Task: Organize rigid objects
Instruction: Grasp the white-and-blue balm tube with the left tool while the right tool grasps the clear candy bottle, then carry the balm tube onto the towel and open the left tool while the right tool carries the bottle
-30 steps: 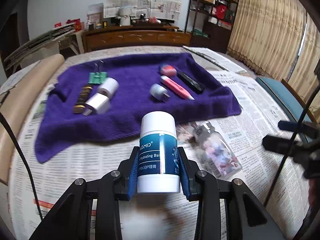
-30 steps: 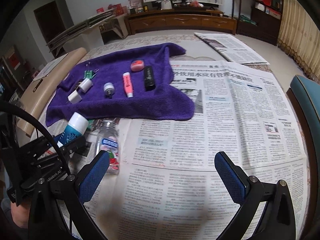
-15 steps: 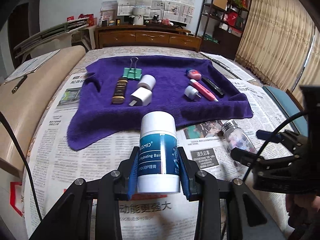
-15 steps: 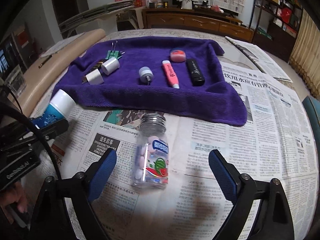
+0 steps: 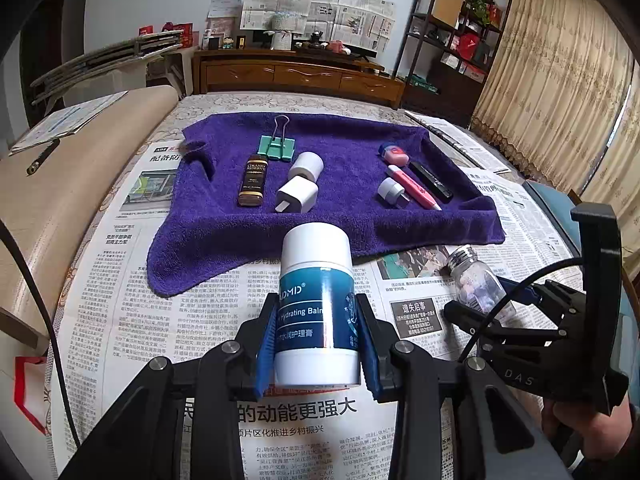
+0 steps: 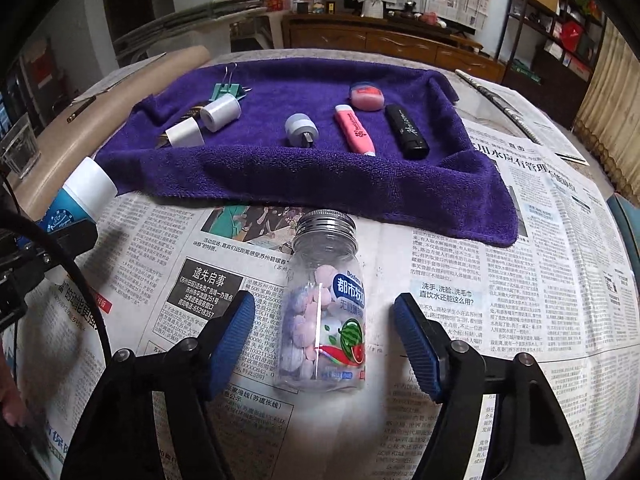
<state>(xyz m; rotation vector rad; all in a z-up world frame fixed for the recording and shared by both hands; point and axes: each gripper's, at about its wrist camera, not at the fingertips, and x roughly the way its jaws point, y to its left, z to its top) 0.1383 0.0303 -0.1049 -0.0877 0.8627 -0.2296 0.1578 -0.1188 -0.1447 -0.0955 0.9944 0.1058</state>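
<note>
Sitting on the purple towel (image 5: 320, 220) further back are a green binder clip (image 5: 277, 147), a brown mini bottle (image 5: 253, 180), two white plugs, a pink highlighter (image 6: 354, 130), a black stick (image 6: 406, 132) and a little pink tin (image 6: 366, 96), all well clear of the action. Newspaper (image 6: 500, 300) covers the bench. The left gripper (image 5: 317, 340) has its fingers pinching a white-and-teal balm tube (image 5: 316, 304), held upright above the paper. The right gripper (image 6: 324, 340) has its fingers closing around a clear candy bottle (image 6: 324, 312) with a silver screw cap and a watermelon label, standing just in front of the towel's edge; pads look not quite touching yet, though the fisheye makes that hard to call.
</note>
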